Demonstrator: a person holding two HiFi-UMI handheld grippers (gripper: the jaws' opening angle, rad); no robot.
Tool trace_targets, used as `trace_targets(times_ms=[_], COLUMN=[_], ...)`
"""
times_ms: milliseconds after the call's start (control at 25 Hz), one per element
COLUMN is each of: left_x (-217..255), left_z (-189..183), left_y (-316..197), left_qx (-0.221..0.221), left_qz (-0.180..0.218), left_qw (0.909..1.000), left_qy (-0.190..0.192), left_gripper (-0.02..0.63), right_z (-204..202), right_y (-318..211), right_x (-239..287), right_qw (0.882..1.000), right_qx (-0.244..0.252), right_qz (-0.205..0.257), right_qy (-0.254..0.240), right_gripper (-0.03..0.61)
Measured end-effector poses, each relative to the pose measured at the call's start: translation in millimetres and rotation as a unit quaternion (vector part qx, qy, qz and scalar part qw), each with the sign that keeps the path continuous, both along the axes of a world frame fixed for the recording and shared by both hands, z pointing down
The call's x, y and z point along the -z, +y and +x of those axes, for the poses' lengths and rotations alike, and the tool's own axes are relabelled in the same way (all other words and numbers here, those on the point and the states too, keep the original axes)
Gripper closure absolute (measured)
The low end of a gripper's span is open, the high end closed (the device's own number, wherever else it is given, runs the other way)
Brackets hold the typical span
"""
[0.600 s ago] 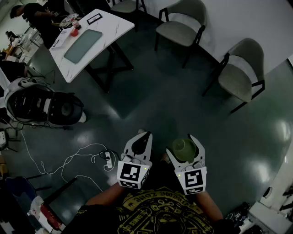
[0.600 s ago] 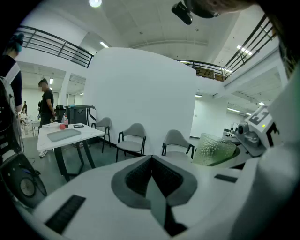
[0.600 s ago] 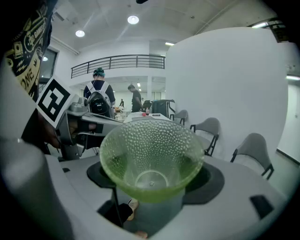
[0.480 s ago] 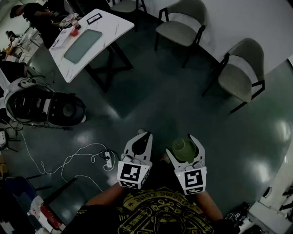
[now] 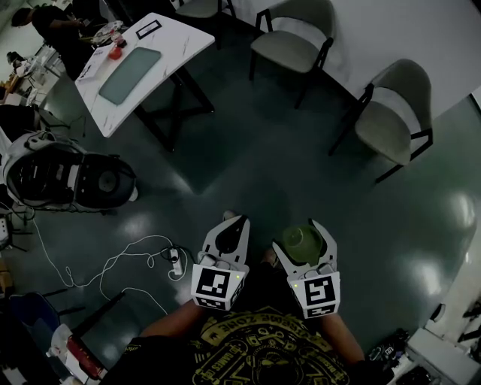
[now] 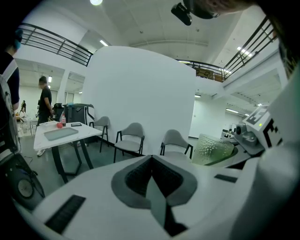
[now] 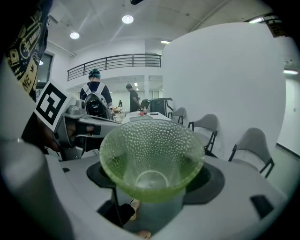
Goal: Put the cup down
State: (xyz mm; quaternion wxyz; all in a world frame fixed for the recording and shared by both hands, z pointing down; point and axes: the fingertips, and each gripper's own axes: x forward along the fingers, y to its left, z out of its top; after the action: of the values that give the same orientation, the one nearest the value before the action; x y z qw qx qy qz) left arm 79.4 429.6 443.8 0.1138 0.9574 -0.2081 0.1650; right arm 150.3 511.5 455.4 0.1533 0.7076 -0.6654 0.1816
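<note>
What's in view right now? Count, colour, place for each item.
cup: one, translucent green, dimpled; between the right gripper's jaws
table: one, white top, dark legs; far left
mat: one, grey-green; on the table
chairs: three, pale seats, dark frames; along the white wall, one cut off by the top edge
round machine: one, black and white; on the floor at left
power strip: one, white, with a white cable; on the dark floor ahead of the person
bystander: one, dark top; beyond the table
left gripper: white; jaws together, nothing in them
right gripper: white; closed on the cup
</note>
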Motion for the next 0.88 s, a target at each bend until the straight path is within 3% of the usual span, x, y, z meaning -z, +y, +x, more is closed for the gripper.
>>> trace_targets(times_ms=[880], left_x=[2], left_z=[-8], left_y=[-64], left_qx=[0.022], left_qz=[-0.012], left_qw=[0.9996], left_qy=[0.013], left_gripper=[0.603], right_z=[1], right_y=[-66], right_x=[6], right_qw=[1.000], right_qx=[-0.001], right_qz=[0.002], right_qy=[-0.007], right_gripper=[0.195])
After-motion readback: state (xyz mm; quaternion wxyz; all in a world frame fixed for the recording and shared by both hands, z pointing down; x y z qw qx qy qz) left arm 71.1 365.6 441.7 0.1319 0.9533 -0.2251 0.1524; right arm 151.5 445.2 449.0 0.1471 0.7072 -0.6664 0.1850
